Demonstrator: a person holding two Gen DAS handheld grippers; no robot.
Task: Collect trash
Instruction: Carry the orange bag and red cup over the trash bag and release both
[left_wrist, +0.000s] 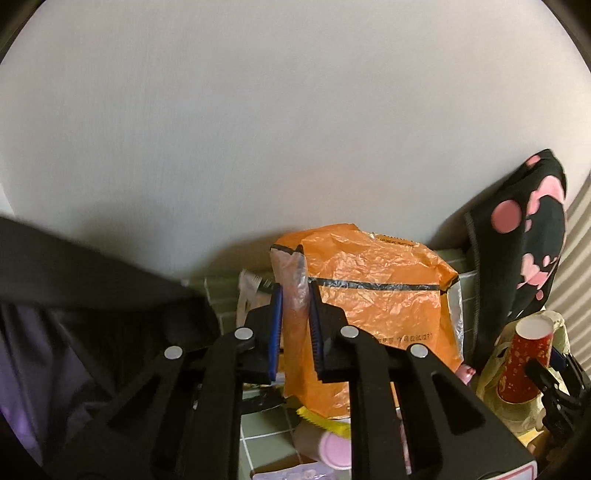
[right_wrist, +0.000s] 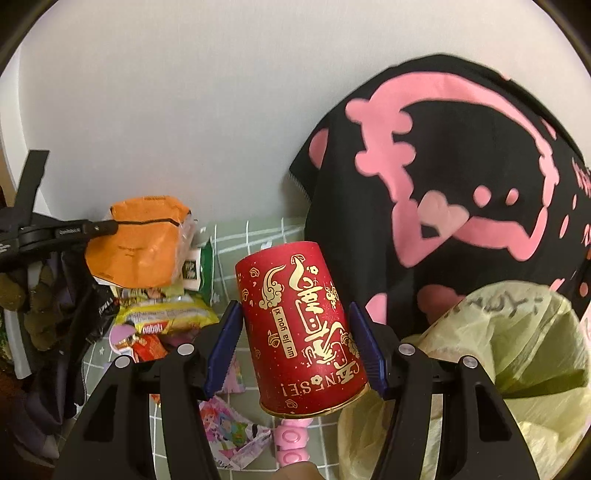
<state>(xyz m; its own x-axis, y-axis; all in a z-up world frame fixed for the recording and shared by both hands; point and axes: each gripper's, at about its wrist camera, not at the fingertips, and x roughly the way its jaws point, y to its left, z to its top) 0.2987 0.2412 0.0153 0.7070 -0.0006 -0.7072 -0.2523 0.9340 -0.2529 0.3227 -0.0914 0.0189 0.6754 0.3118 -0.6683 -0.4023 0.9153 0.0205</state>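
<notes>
Pinching orange bag (left_wrist: 373, 314) edge, left gripper (left_wrist: 295, 328); right gripper (right_wrist: 295, 347) clamping red cup (right_wrist: 301, 332).

Red paper cup (right_wrist: 303, 328), seen upside down: gold Chinese characters too stylised to read, a gold strip with the Latin letters "xi you ji nu", and near its rim "CANESEI" or similar. Yellow snack wrapper (right_wrist: 166, 317): a red band reading "nabati", inverted. Orange bag (left_wrist: 373, 295): a line of small Chinese print near its lower edge, too small to read. Black clamp (right_wrist: 66, 232): small white lettering, illegible. Green packet (right_wrist: 201, 267): a dark label, unreadable.
</notes>
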